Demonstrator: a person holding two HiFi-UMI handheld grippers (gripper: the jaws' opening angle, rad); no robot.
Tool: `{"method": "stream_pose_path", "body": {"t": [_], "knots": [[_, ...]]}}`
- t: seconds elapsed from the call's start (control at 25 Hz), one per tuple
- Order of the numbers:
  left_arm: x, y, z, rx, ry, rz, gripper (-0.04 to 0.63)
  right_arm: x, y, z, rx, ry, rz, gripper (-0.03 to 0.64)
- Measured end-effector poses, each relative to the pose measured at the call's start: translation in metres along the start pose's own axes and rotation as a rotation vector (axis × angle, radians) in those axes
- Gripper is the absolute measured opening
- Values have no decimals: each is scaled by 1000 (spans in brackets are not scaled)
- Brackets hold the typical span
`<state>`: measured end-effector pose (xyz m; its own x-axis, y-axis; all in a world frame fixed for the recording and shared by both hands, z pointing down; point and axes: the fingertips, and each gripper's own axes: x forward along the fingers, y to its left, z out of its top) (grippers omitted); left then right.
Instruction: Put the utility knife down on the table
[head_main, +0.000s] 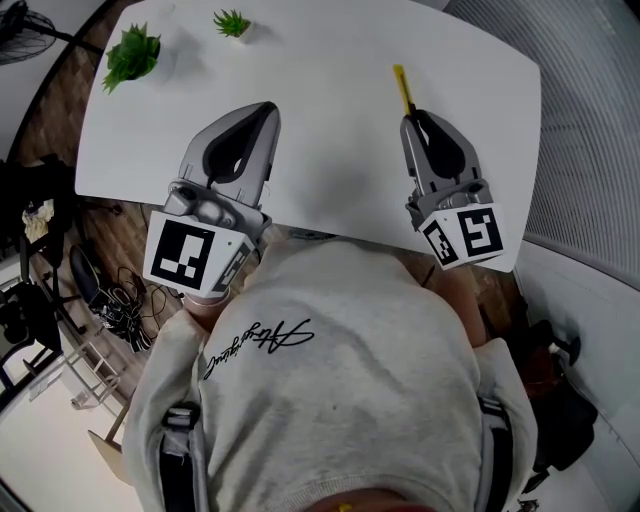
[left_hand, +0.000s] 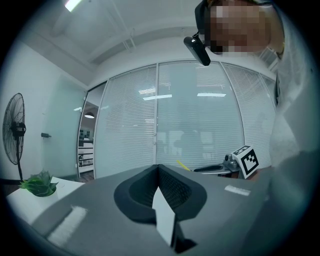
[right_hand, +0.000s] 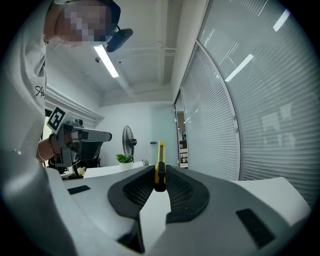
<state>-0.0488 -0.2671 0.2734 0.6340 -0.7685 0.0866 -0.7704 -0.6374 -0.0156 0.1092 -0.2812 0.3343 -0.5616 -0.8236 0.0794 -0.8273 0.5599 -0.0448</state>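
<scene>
Right gripper (head_main: 412, 118) (right_hand: 160, 172): I am clamping its grey, scoop-shaped jaws on the utility knife; the ribbed black pads are pressing on both flat sides of the handle.
Utility knife (head_main: 402, 88) (right_hand: 160, 165): slim and yellow with a black slider, it is sticking straight out past the jaw tips, edge up. It is hanging over the table's right half, pointing at the far edge; I cannot tell whether it is touching the top.
Left gripper (head_main: 268, 108) (left_hand: 158, 167): I am holding it over the near left part of the table with its jaws pressed together, pad against pad, and nothing is sitting between them.
Marker cubes: a white cube printed with black squares is riding at the back of each gripper, the left one (head_main: 195, 255) and the right one (head_main: 462, 235).
Table (head_main: 330, 120): smooth, matte white and rounded at the corners, it is carrying only the plants.
Pots: at the far left corner two small pots are each holding a spiky green plant, a bigger one (head_main: 130, 55) (left_hand: 40, 184) and a smaller one (head_main: 232, 22) just beside it; the pot in the right gripper view is showing white (right_hand: 124, 158).
Sweatshirt (head_main: 340, 350): I am wearing soft grey fabric with black script across the chest.
Surroundings: slatted blinds (left_hand: 165, 125) are covering the glass wall, and a pedestal fan (left_hand: 14, 132) is standing past the table's left end.
</scene>
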Motion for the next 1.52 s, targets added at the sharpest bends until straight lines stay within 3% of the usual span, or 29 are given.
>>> {"method": "stream_pose_path", "body": {"t": [1.52], "knots": [[-12,0,-11,-16,18,14,-14,21,15,-83,16,253,42,66]]}}
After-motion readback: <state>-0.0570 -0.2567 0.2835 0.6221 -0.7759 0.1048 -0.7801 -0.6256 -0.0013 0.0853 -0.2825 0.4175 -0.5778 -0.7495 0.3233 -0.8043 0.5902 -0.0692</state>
